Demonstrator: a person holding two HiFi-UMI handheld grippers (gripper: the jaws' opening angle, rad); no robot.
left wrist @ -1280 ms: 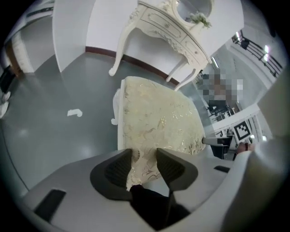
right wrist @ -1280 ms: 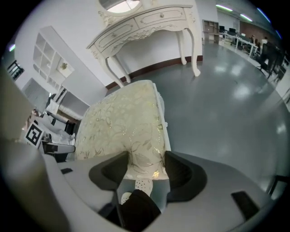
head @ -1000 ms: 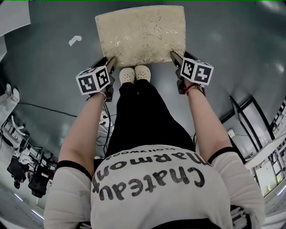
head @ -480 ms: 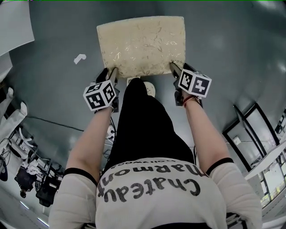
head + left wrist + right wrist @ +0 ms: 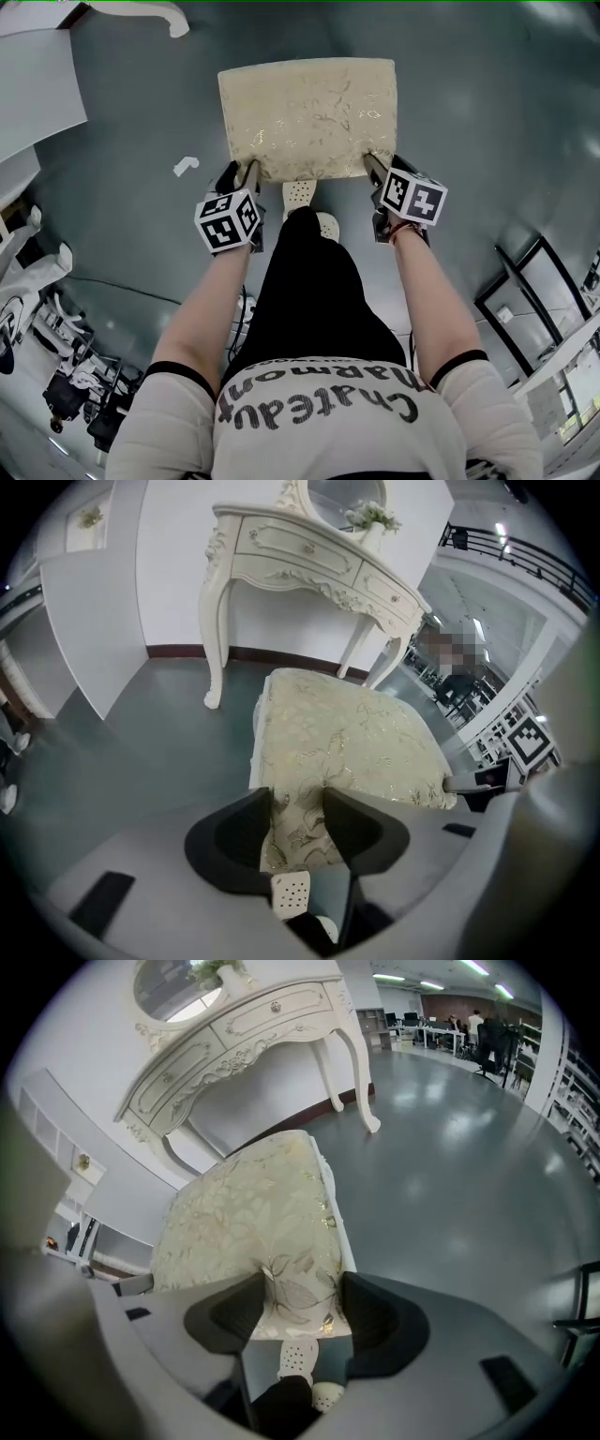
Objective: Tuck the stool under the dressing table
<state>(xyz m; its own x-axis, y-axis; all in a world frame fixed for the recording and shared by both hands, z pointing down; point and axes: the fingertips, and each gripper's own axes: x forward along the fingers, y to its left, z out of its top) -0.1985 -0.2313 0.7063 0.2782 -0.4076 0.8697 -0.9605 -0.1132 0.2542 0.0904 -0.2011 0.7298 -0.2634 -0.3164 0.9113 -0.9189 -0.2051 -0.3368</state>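
- The left tongs (image 5: 298,825) clamp the near-left corner of the stool (image 5: 309,117). Their jaws stand partway apart, with the gold-patterned cushion filling the gap.
- The right tongs (image 5: 298,1312) hold the near-right corner the same way.
- Since a second ago the person has stepped forward. One shoe (image 5: 298,194) now leads, and the white scrap (image 5: 186,166) on the floor (image 5: 487,122) has slid nearer.
- A curved foot of the dressing table (image 5: 300,546) has come into the head view at far left.
- The stool has travelled with both tongs, seat level and grip unchanged.
- It is still short of the dressing table, which stands farther off. I cannot tell whether its legs touch the floor.
- The approach looks well along. What remains is lining the stool up with the gap between the table legs.
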